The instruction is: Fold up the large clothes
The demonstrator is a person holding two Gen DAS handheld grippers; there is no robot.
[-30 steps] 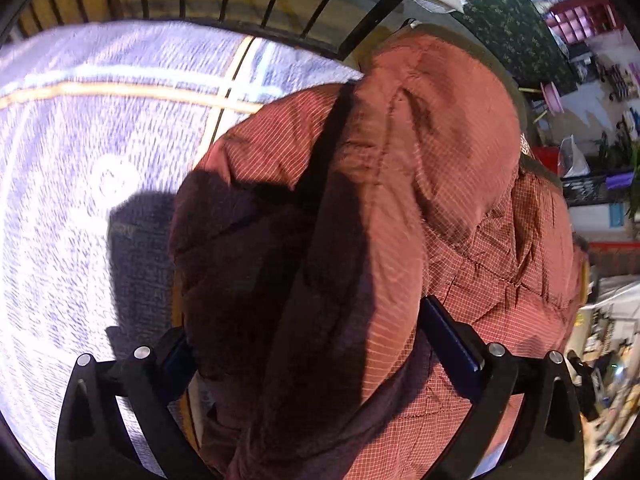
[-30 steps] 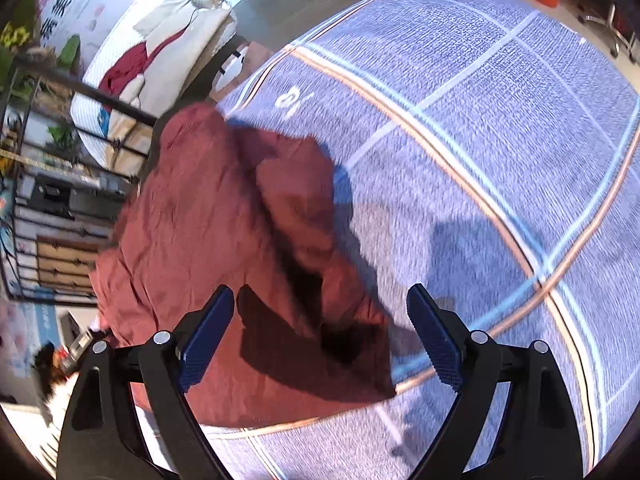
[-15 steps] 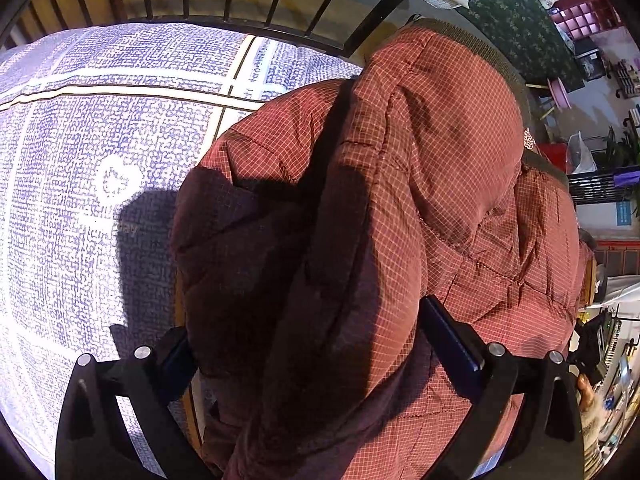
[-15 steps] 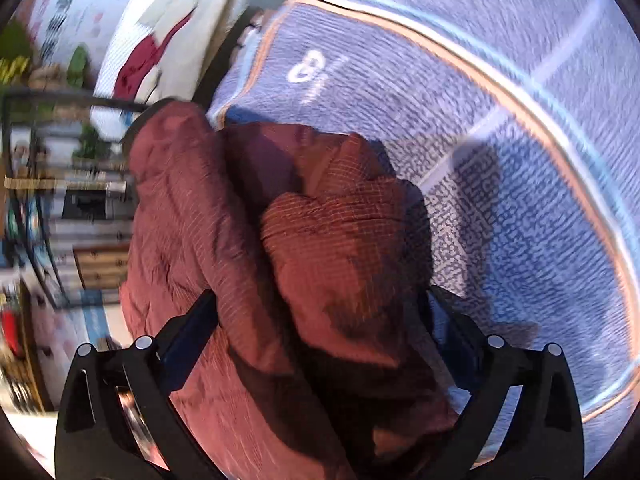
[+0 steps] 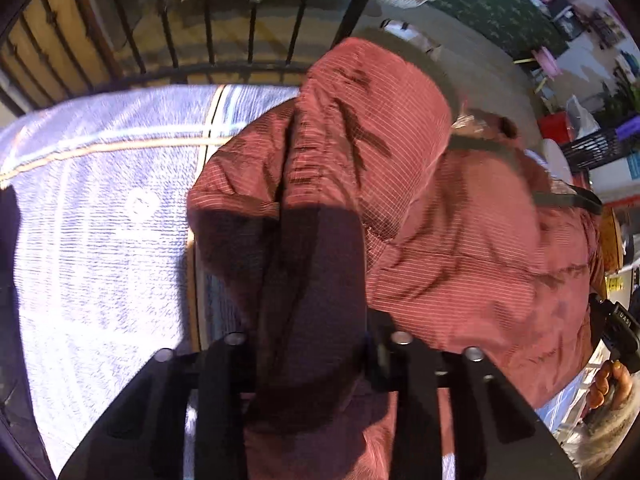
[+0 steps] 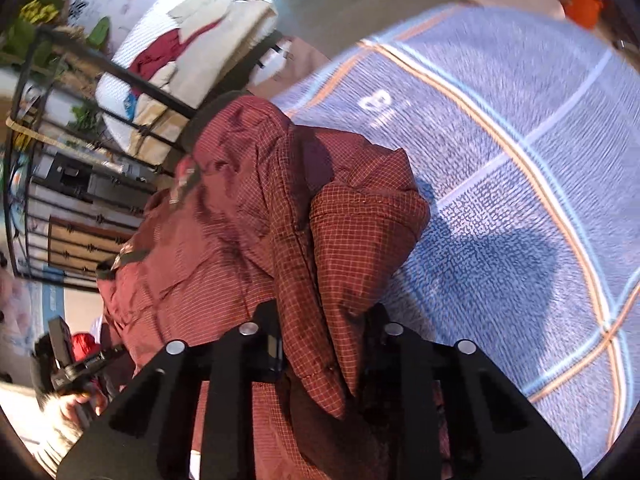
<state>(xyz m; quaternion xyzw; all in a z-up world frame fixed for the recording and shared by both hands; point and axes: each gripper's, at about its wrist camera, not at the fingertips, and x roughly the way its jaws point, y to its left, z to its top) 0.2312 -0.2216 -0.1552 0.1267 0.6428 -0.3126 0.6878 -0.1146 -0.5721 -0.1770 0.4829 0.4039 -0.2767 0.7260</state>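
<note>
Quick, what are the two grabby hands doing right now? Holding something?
Left gripper: jaws closing on a bunched fold of the red jacket.
Right gripper: jaws closing on another fold of that jacket.

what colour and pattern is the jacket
Dark red with a fine, light grid check; the jacket shows it best in the right wrist view.

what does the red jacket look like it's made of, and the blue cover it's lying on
Red jacket: likely thin synthetic ripstop shell, going by its fine grid weave and slight sheen; puffy folds suggest padding.
Blue cover: looks like soft woven or terry-like cloth, matte, with a nubby texture and orange-and-white stripes.
</note>
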